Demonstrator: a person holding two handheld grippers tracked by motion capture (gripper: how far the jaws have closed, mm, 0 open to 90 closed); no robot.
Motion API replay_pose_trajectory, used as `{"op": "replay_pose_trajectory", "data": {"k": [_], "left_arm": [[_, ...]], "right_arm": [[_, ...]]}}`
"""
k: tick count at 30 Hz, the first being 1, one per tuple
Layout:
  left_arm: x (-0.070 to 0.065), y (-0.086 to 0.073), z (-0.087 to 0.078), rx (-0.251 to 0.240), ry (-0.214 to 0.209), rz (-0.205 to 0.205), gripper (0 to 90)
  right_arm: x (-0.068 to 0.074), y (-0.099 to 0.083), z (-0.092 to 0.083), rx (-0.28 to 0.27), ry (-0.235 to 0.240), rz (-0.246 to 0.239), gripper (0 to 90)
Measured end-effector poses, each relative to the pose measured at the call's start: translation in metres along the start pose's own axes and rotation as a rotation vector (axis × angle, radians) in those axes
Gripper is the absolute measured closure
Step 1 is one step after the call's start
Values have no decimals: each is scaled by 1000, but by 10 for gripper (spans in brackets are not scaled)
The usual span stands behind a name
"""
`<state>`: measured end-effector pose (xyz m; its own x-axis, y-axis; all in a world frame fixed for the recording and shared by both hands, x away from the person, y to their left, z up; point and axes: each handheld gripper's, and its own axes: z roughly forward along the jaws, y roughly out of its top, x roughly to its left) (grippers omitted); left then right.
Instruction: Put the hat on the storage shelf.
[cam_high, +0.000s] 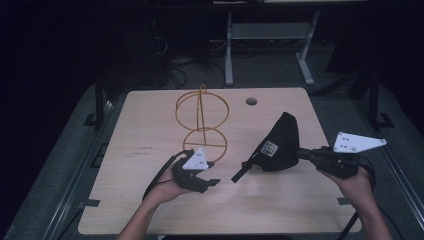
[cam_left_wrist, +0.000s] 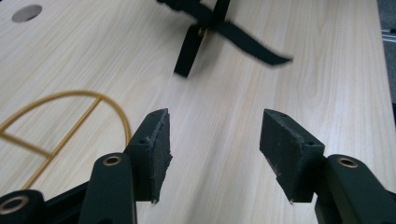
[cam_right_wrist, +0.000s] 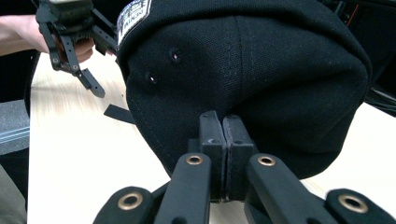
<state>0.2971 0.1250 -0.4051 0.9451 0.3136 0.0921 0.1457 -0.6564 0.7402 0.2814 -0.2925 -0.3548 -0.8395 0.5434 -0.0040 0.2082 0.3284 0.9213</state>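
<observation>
A black cap with a white label is held up off the wooden table, tilted, with its black strap trailing down to the left. My right gripper is shut on the cap's fabric, with the jaws pressed together at the cap's lower edge. My left gripper is open and holds nothing, low over the table just left of the strap. In the left gripper view the strap ends lie ahead of the open jaws. A gold wire stand rises behind the left gripper.
The stand's lower ring rests on the table close to the left jaw. A round cable hole sits near the table's far edge. A grey desk frame and cables lie on the dark floor beyond.
</observation>
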Motion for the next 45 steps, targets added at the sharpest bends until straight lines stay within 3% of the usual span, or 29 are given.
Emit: {"op": "replay_pose_trajectory", "data": {"k": [8, 20, 28, 45], "left_arm": [[2, -19, -8, -5, 40, -26, 414], [7, -44, -22, 15, 71, -57, 401], [8, -46, -24, 9, 81, -63, 397], [15, -51, -29, 17, 105, -67, 391]], "right_arm": [[-3, 21, 2, -5, 12, -20, 890], [-3, 69, 14, -8, 32, -65, 890], [-5, 104, 24, -13, 51, -92, 890], [-8, 164, 65, 27, 102, -147, 891]]}}
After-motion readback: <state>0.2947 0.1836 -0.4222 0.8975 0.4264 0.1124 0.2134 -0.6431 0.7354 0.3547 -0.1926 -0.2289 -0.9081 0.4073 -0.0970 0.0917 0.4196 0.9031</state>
